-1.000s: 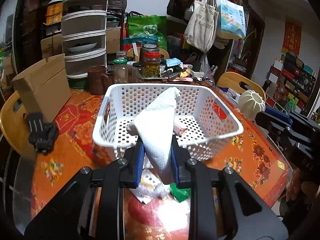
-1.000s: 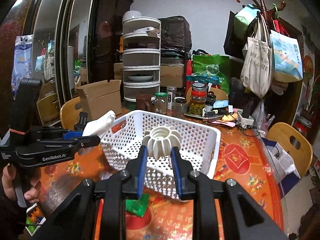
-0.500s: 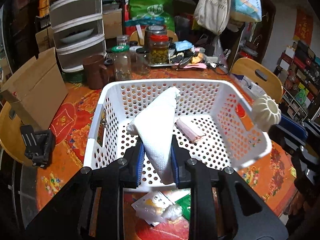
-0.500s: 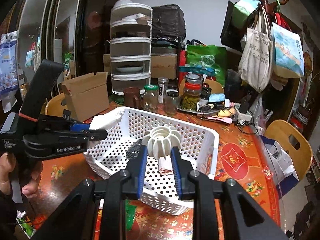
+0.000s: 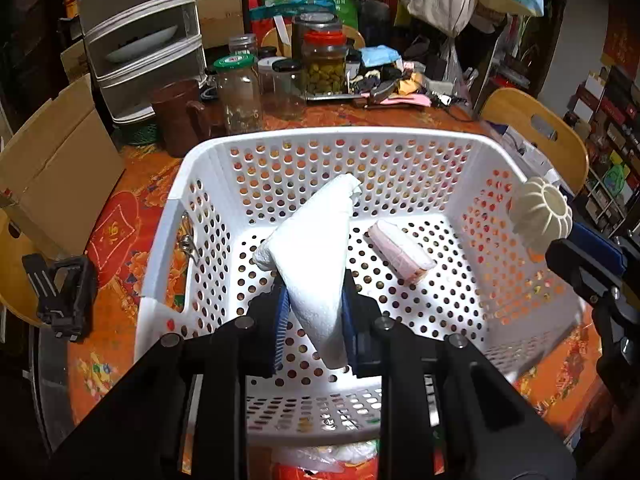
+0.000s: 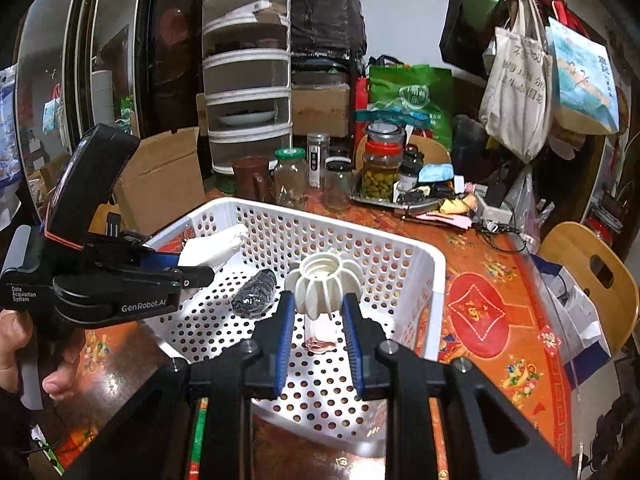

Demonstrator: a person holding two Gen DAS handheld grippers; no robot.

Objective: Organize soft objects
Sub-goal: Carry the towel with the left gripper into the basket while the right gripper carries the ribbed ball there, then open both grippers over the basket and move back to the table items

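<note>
A white perforated basket (image 5: 208,160) stands on the orange patterned table; it also shows in the right wrist view (image 6: 436,280). My left gripper (image 5: 314,320) is shut on a folded white cloth (image 5: 316,248) and holds it over the basket's inside; the cloth also shows in the right wrist view (image 6: 212,246). My right gripper (image 6: 318,312) is shut on a cream ribbed soft ball (image 6: 326,286), held above the basket's right rim; the ball also shows in the left wrist view (image 5: 540,216). A pink pack (image 5: 400,250) and a dark bundle (image 6: 256,294) lie on the basket floor.
Glass jars (image 5: 240,96), a brown mug (image 5: 180,120) and a tray of clutter (image 5: 384,84) stand behind the basket. A cardboard box (image 5: 56,164) and stacked drawers (image 5: 140,40) are at the left. A black clip (image 5: 64,296) lies left of the basket. Packets (image 5: 328,456) lie at the near edge.
Both grippers have moved forward and down over the basket with their loads. The cloth now hangs inside the basket and the ball is at its right rim.
</note>
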